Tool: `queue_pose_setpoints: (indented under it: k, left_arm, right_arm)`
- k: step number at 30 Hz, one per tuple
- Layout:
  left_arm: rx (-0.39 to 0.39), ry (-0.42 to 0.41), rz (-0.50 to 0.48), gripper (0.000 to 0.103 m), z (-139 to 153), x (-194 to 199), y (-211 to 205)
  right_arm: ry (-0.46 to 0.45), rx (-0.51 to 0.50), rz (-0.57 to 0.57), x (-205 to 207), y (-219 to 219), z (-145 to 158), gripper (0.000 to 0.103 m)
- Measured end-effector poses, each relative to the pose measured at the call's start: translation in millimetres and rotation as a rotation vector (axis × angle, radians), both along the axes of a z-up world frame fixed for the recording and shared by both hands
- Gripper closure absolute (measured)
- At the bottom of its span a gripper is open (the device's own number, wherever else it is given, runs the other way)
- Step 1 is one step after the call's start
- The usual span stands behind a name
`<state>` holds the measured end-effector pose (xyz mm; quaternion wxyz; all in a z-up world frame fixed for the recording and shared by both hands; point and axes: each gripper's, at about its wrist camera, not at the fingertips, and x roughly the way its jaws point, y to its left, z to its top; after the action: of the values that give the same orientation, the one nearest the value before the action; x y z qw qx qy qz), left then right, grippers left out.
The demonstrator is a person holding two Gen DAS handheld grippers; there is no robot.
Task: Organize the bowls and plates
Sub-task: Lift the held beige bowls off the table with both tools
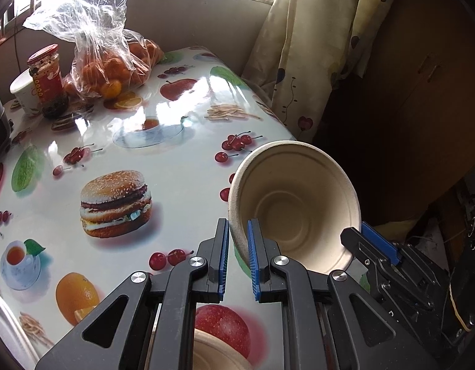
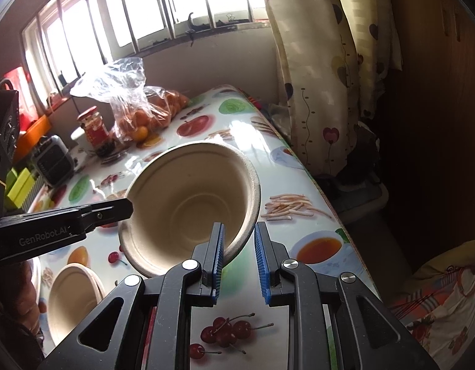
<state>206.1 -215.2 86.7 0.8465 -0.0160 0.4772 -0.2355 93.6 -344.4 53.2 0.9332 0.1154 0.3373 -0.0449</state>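
At the far left of the surface (image 1: 181,166), which wears a glossy cloth printed with fruit and burgers, a red-lidded jar (image 1: 49,81) stands in front of a white cup (image 1: 22,91). Just to the right, a clear plastic bag of oranges (image 1: 110,61) slumps against the wall under the barred window (image 2: 135,15).

Nearer the camera, a second paper bowl (image 2: 72,296) sits upright on the surface, low in the right wrist view.

The left tongs (image 1: 238,262) are clamped on the left rim of a beige paper bowl (image 1: 294,203), one blue pad inside the wall and one outside. The bowl is lifted clear of the surface and tipped so its hollow faces the cameras, hanging above the surface's right edge.

The right tongs (image 2: 239,263) pinch the opposite rim the same way, so both pairs grip the one bowl between them.

Farther right hangs a pale curtain (image 2: 323,71) dotted with hearts, then a dark wooden cabinet (image 1: 422,71).
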Motion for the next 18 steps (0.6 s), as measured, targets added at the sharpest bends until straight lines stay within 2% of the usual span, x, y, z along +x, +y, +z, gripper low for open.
queue_pose_setpoints:
  k: [18]
  left_arm:
    - [-0.029, -0.030, 0.035, 0.090, 9, -34, 41]
  right_arm:
    - [-0.038, -0.003, 0.040, -31, 39, 11, 0.083]
